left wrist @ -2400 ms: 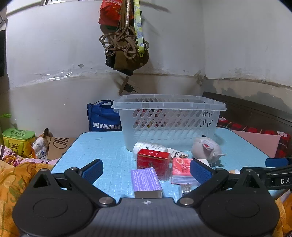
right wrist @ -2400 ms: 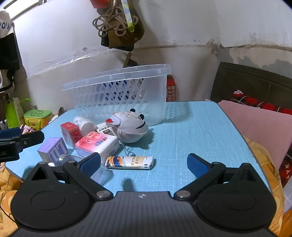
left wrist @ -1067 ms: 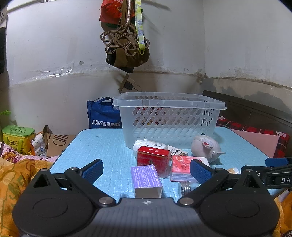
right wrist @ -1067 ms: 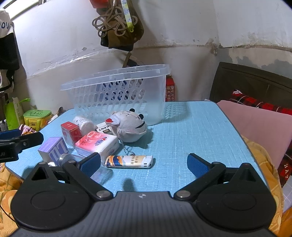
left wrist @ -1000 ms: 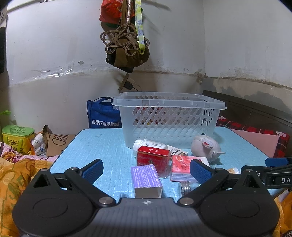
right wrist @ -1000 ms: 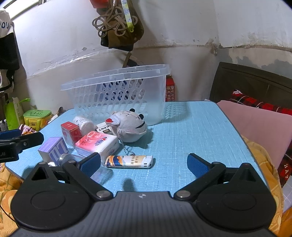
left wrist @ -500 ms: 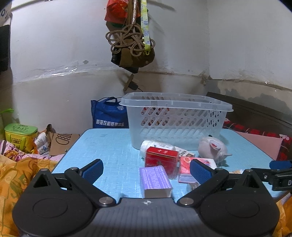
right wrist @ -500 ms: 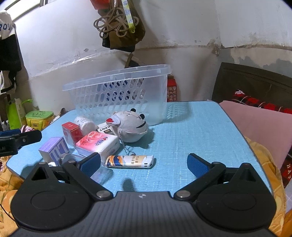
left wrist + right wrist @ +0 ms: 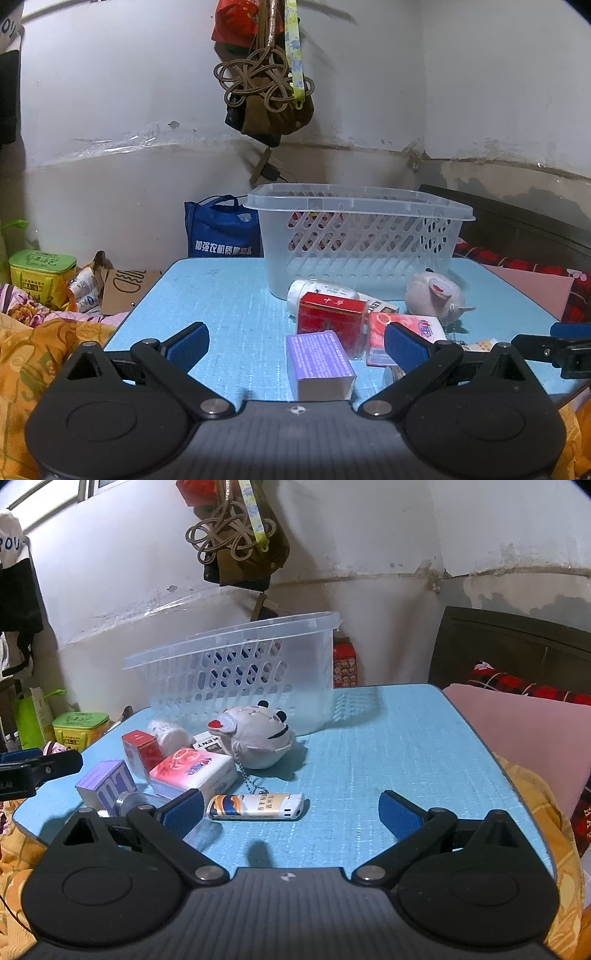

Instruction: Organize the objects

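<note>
A clear plastic basket (image 9: pixel 354 240) (image 9: pixel 240 668) stands at the back of the light blue table (image 9: pixel 229 302) (image 9: pixel 388 746). In front of it lie a purple box (image 9: pixel 319 360) (image 9: pixel 105 781), a red box (image 9: pixel 330 314) (image 9: pixel 142 749), a pink tissue pack (image 9: pixel 192 771) (image 9: pixel 376 328), a white bottle (image 9: pixel 321 290) (image 9: pixel 168 733), a grey plush toy (image 9: pixel 258 736) (image 9: pixel 434 295) on a chain, a lighter (image 9: pixel 256 806) and a small jar (image 9: pixel 127 799). My left gripper (image 9: pixel 295 343) is open, with the purple box just ahead between its fingers. Open too, my right gripper (image 9: pixel 291 808) hovers near the lighter.
A blue bag (image 9: pixel 221 236) stands behind the table. A green tin (image 9: pixel 40 273) and a cardboard piece (image 9: pixel 125 290) lie at the left. Orange bedding (image 9: pixel 33 343) borders the near left edge, a pink cushion (image 9: pixel 517 723) the right. Cords and bags (image 9: pixel 266 88) hang on the wall.
Both grippers have shifted slightly left and lifted a little, so the table objects sit further right in the left view. Both stay open; nothing was picked up.
</note>
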### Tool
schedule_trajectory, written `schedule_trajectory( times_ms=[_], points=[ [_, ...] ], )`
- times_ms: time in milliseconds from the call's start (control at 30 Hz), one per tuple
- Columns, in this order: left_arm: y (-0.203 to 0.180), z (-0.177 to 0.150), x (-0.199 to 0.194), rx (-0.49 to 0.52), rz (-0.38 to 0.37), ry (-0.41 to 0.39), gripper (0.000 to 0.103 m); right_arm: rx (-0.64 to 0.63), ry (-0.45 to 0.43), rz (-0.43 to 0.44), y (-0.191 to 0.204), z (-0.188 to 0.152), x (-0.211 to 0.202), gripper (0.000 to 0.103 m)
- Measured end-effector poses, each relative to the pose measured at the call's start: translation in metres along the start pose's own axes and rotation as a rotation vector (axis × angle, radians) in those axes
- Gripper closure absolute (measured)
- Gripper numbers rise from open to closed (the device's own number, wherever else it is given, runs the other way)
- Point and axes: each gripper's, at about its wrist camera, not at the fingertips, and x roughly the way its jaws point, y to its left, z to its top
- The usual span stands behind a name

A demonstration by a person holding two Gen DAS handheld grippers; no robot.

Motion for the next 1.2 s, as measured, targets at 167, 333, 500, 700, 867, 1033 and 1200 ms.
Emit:
schedule_trajectory(
  times_ms=[167,333,500,700,867,1033,1200],
  points=[
    [-0.001,-0.003,0.004,-0.002,-0.006,0.013,0.005,0.007,-0.002,0.005,-0.001,-0.001,0.001,0.000],
    [-0.005,-0.008,0.011,0.014,-0.015,0.032,0.006,0.017,-0.006,0.007,-0.003,-0.002,0.001,0.000],
    [-0.003,-0.012,0.019,0.004,-0.015,0.050,0.011,-0.001,-0.018,-0.006,-0.002,0.006,0.003,0.000],
    [0.002,-0.018,0.025,-0.003,-0.010,0.060,0.014,-0.054,-0.068,-0.036,-0.006,0.049,0.015,0.000],
    [0.006,-0.021,0.031,-0.002,-0.010,0.067,0.014,0.009,-0.062,-0.039,-0.026,0.120,0.053,0.000],
    [0.005,-0.025,0.033,0.011,-0.011,0.074,0.014,-0.029,0.065,-0.140,-0.033,0.161,0.123,0.030],
    [0.004,-0.027,0.035,0.023,-0.009,0.081,0.014,-0.053,0.180,-0.163,-0.033,0.170,0.170,0.052]
  ],
)
